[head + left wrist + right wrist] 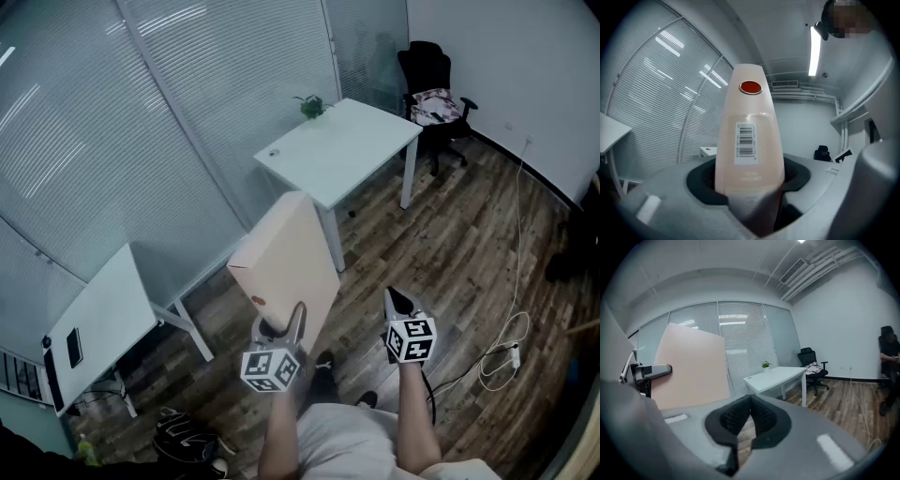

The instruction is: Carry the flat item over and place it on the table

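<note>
While the left gripper (281,325) is pinching the flat box (286,264), the right gripper (398,300) is hovering alongside. Its jaws are pressing together.

1. The flat peach cardboard box (284,267) stood upright in the jaws of my left gripper (283,324).
2. My right gripper (399,300) was just right of it.
3. The white rectangular table (347,150) lay ahead, with the black office chair (427,70) beyond it.

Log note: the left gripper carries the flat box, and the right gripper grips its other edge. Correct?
No. The right gripper grips nothing: the right gripper view shows its jaws shut and empty, the box off to one side. The left gripper does carry it.
</note>
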### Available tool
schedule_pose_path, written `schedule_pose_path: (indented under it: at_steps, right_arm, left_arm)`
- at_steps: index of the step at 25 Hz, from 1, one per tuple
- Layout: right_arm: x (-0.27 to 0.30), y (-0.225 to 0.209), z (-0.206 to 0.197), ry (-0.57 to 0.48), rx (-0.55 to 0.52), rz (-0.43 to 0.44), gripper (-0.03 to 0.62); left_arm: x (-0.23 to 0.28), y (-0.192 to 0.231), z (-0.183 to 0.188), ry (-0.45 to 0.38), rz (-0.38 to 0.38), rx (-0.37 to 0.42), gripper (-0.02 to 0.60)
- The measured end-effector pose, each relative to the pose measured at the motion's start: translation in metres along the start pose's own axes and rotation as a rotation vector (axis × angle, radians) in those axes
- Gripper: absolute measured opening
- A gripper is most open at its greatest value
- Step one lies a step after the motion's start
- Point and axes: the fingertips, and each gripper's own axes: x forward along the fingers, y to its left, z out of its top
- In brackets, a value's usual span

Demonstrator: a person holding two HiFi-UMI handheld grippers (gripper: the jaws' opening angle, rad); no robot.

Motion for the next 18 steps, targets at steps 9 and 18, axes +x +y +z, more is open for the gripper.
schedule_pose_path:
  at_steps: [9, 18]
  right_arm:
    - [-0.013, -0.010, 0.001, -0.013, -0.010, 0.007, 0.000]
    - [-0.031, -0.037, 0.001, -0.031, 0.066, 0.072, 0.000]
  left_arm:
    - [0.011, -0.016, -0.010, 0.046, -0.011, 0.086, 0.285]
    - [0.009, -0.028, -0.007, 0.038, -0.010, 0.084, 0.285]
